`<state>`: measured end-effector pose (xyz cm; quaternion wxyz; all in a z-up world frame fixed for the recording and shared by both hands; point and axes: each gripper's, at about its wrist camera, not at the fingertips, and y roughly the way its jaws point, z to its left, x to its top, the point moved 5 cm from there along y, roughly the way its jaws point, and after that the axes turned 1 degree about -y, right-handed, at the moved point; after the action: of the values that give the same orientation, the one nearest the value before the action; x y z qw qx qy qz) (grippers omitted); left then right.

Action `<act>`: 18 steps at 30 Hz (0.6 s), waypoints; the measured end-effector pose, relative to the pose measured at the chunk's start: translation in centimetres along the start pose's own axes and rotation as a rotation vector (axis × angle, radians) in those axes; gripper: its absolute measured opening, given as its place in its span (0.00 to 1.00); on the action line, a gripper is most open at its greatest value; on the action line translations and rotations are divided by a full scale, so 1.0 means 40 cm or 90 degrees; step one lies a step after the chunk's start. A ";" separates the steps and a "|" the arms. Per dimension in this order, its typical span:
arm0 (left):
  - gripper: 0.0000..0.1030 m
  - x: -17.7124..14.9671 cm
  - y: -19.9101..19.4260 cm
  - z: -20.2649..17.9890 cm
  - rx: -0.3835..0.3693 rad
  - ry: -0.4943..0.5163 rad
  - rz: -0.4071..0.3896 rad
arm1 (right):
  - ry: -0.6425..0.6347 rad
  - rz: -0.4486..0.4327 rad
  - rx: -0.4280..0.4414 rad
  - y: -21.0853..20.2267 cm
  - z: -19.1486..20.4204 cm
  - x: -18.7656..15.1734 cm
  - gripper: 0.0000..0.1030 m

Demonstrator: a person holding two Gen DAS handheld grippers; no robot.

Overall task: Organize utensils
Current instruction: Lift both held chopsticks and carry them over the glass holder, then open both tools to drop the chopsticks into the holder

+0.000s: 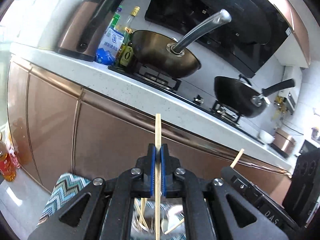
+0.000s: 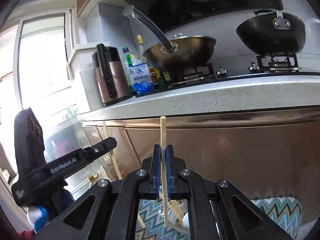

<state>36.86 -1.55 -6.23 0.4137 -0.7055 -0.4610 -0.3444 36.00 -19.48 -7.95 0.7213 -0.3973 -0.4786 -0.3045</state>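
My left gripper (image 1: 158, 150) is shut on a pale wooden chopstick (image 1: 158, 128) that stands upright between its blue pads. My right gripper (image 2: 163, 150) is shut on a second wooden chopstick (image 2: 163, 130), also upright. Each gripper shows in the other's view: the right one (image 1: 236, 172) with its chopstick tip (image 1: 238, 157), the left one (image 2: 104, 144) with its chopstick (image 2: 109, 140). Below the grippers, a clear glass container (image 1: 140, 220) holds several more chopsticks and a white spoon (image 1: 174, 214). It stands on a zigzag-patterned cloth (image 1: 60, 192).
A brown cabinet front (image 1: 110, 132) and white counter edge (image 1: 112, 82) stand right ahead. On the counter are a kettle (image 1: 88, 20), a salt bag and bottles (image 1: 112, 46), and a stove with a steel wok (image 1: 166, 54) and a black wok (image 1: 240, 98). A range hood (image 1: 220, 20) hangs above.
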 end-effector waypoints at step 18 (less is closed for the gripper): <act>0.28 -0.103 0.095 0.026 0.038 0.052 -0.029 | -0.054 0.004 -0.032 0.060 -0.032 -0.105 0.21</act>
<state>39.12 -3.01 -11.25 0.4450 -0.6675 -0.4698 -0.3684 37.03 -19.15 -12.84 0.6913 -0.4290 -0.4997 -0.2973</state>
